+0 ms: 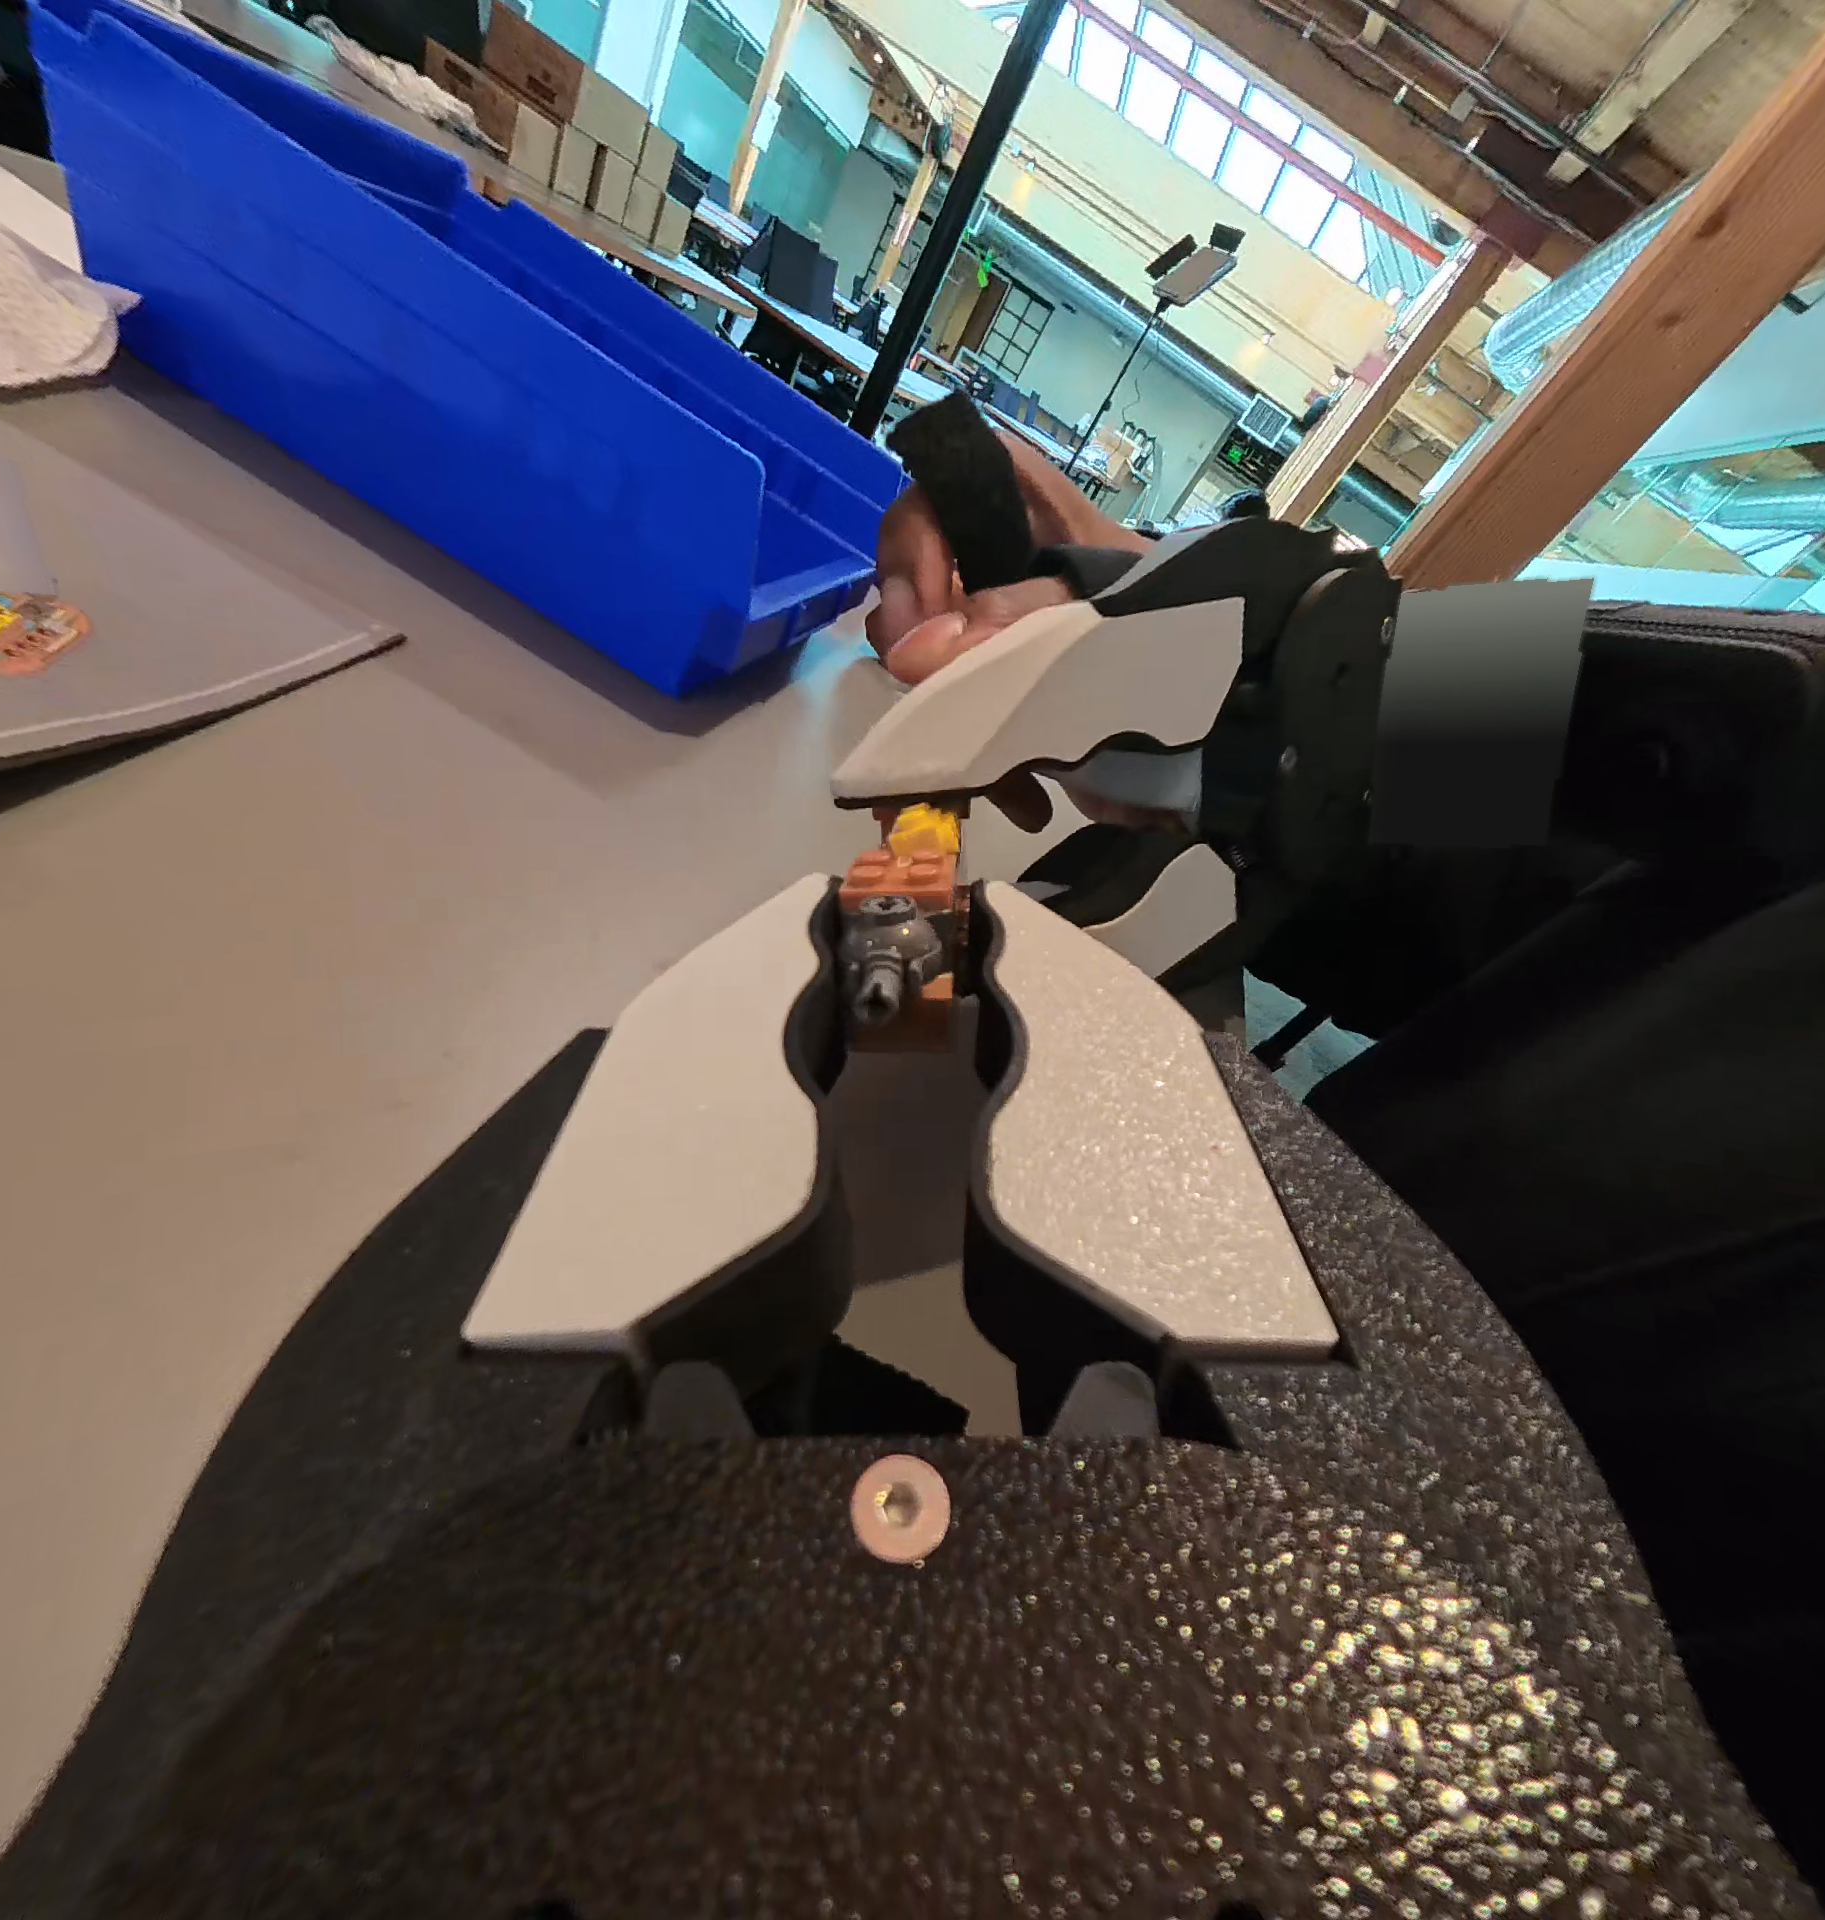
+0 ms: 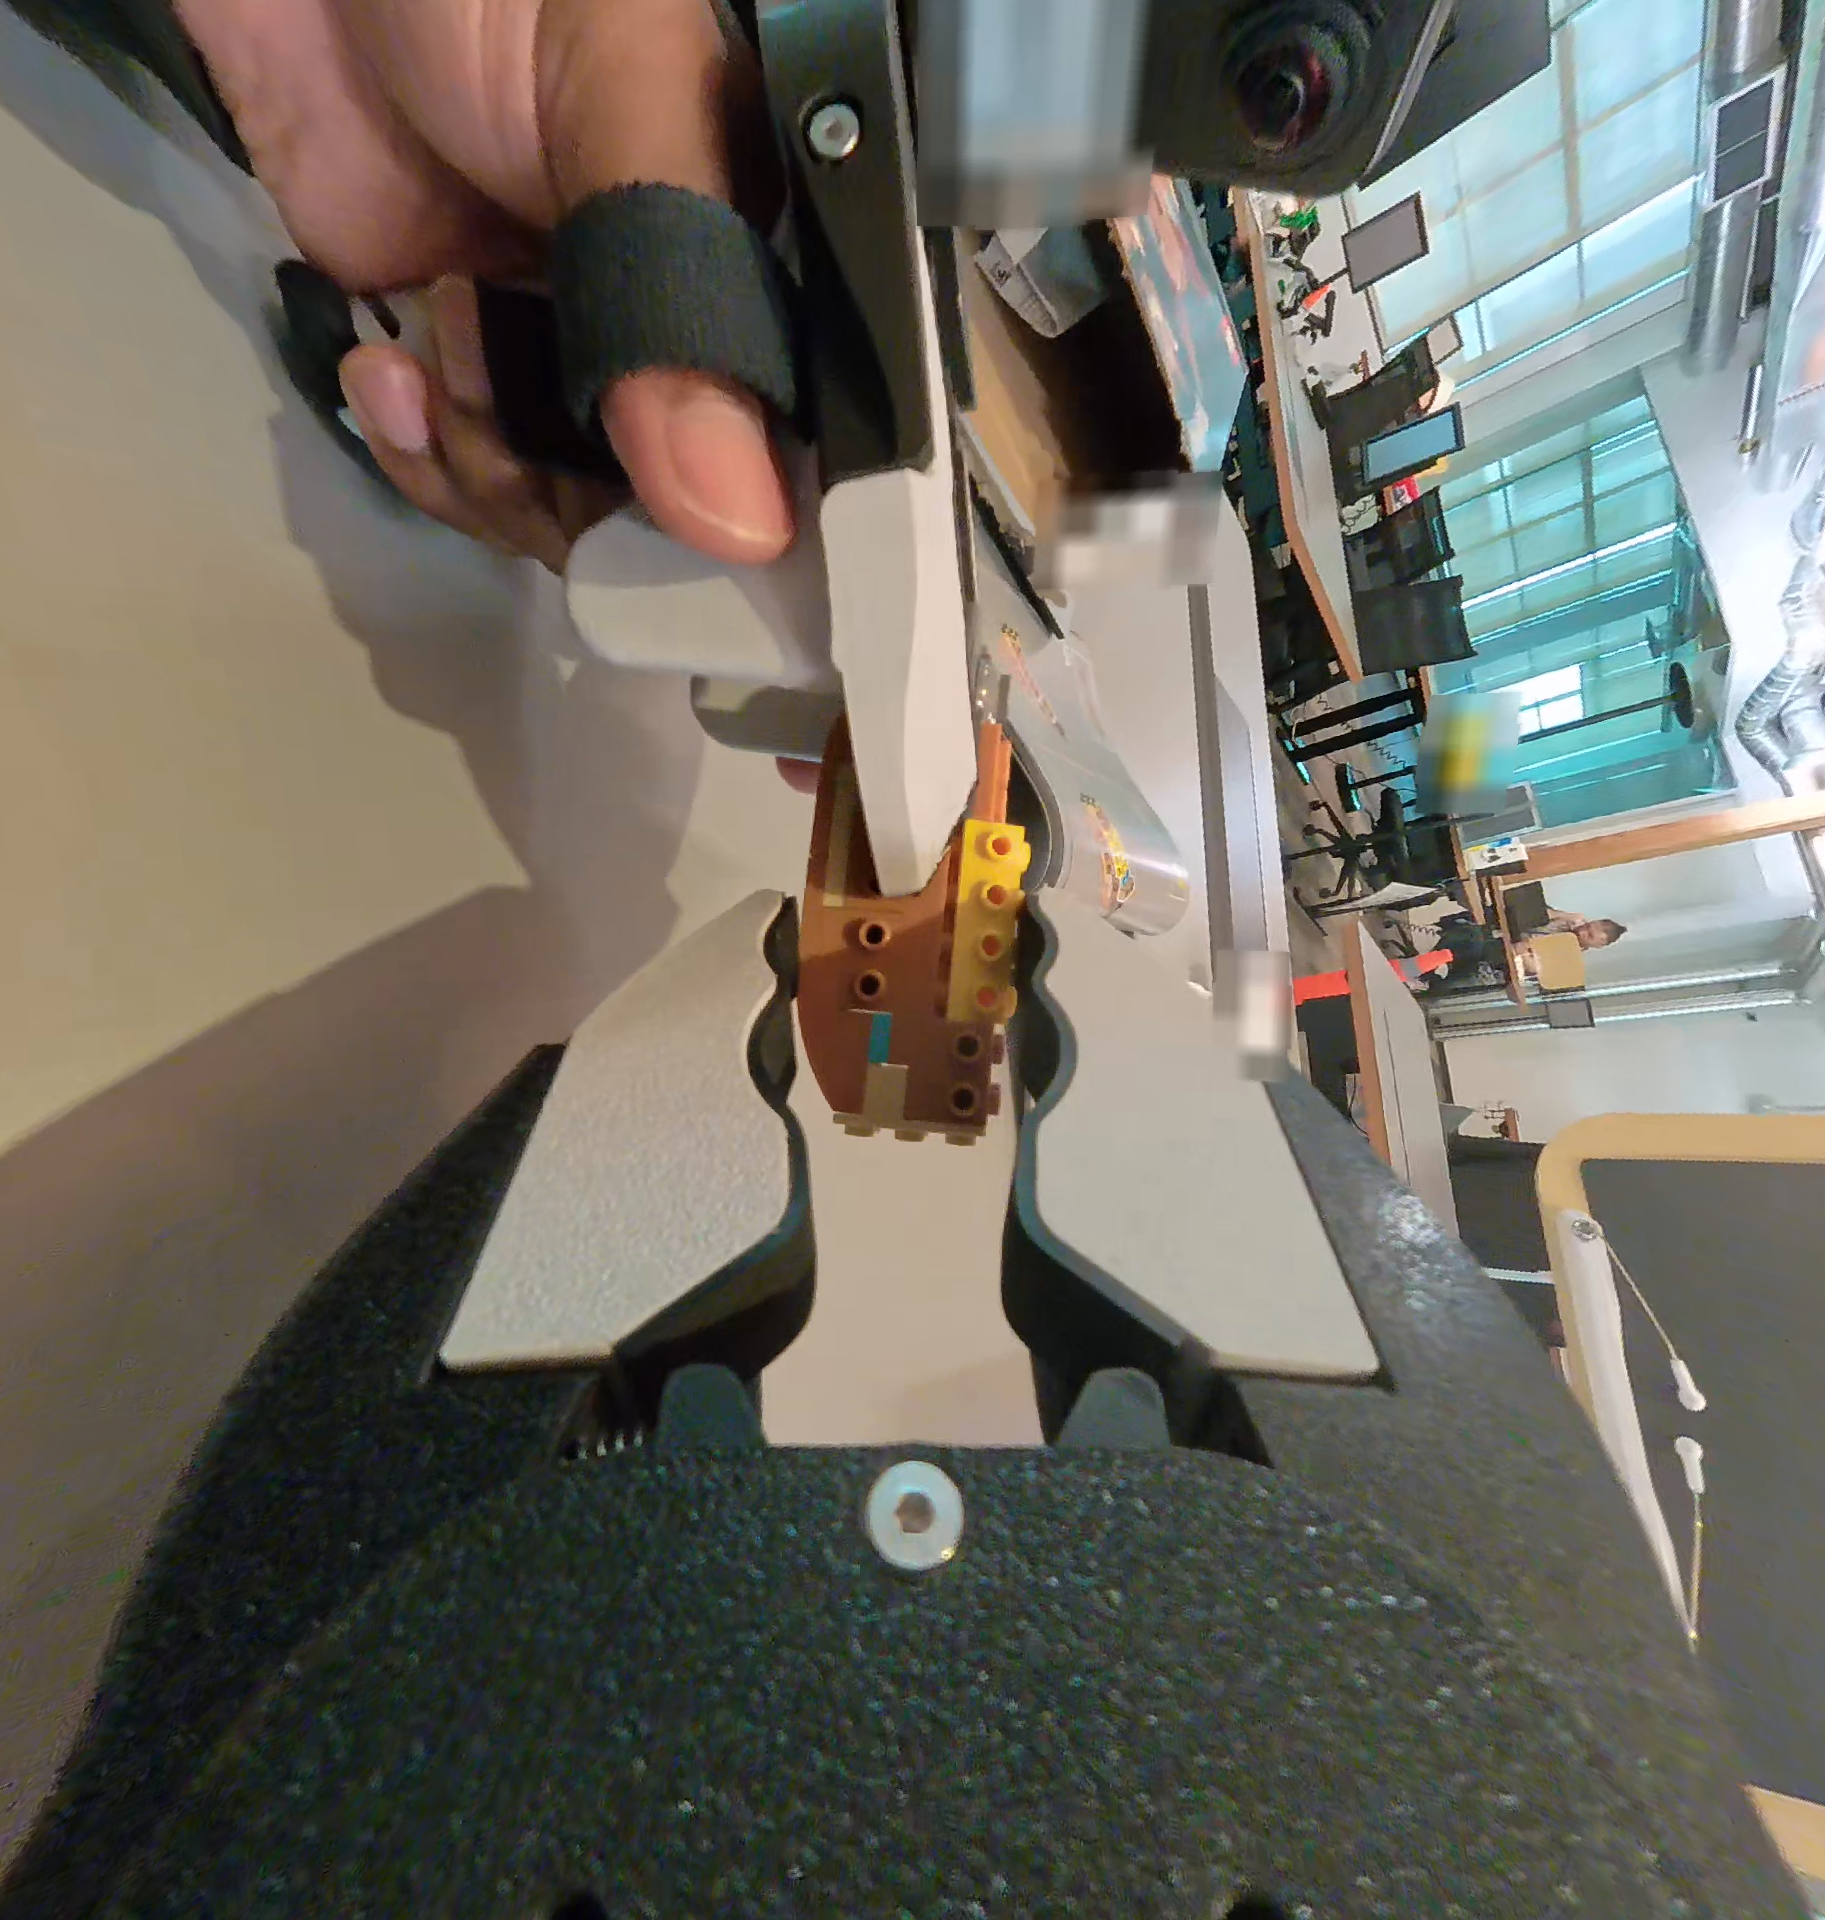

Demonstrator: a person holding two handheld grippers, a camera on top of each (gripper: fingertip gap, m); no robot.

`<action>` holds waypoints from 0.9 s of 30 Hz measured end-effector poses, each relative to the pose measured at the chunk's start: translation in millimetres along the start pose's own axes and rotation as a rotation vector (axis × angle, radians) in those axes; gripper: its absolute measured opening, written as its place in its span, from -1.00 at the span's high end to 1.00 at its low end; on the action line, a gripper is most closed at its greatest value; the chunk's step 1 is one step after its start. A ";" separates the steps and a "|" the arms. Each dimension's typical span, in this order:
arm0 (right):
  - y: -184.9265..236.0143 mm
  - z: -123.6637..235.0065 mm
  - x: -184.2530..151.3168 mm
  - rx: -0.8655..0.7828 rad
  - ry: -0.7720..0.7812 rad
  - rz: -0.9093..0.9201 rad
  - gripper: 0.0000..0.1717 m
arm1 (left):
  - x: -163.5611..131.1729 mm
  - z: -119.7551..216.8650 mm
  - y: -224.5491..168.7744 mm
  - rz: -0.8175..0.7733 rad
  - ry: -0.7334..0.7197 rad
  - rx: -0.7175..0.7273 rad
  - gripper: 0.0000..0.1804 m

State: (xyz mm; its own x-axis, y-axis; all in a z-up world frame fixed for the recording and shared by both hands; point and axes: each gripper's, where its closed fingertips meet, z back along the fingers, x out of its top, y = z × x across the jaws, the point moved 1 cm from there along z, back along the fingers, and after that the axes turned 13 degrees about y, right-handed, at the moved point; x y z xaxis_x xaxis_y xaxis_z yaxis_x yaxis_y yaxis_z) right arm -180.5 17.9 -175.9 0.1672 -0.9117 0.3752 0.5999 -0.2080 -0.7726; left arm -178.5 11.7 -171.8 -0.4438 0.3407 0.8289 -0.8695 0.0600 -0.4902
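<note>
Together, both grippers are pinching one brown brick model (image 2: pixel 892 997) above the grey table (image 1: pixel 388 852).
Left gripper (image 1: pixel 900 940) is clamping its end; right gripper (image 2: pixel 908 997) is squeezing its sides; keeping both grips square is looking wise.

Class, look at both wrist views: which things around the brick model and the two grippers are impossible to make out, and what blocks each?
- Brick model, left wrist view: its far half is hidden behind the right gripper.
- Blue bin, left wrist view: contents hidden by its wall.
- Booklet, right wrist view: its pages are covered by the left gripper's finger.
- Printed sheet, left wrist view: cut off by the left edge.
</note>
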 end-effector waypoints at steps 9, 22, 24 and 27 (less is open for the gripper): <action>-0.9 -3.3 -6.7 -0.068 0.028 0.083 0.53 | -0.8 -4.8 4.4 0.051 0.006 0.020 0.79; -3.9 -1.1 -7.9 -0.174 0.074 0.205 0.55 | -0.4 -6.6 6.1 0.079 0.001 0.011 0.80; -3.7 -0.4 -7.4 -0.166 0.067 0.197 0.55 | -0.8 -6.6 5.7 0.059 0.008 0.016 0.80; -3.3 1.0 -6.3 -0.146 0.044 0.176 0.54 | -0.6 -6.3 3.6 0.020 0.015 0.018 0.80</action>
State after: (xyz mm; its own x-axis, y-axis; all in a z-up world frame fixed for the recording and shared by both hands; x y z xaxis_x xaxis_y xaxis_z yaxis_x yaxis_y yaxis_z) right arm -182.8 24.7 -175.2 0.2231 -0.9525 0.2075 0.4447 -0.0900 -0.8912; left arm -180.1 17.6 -175.7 -0.4577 0.3554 0.8150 -0.8645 0.0360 -0.5013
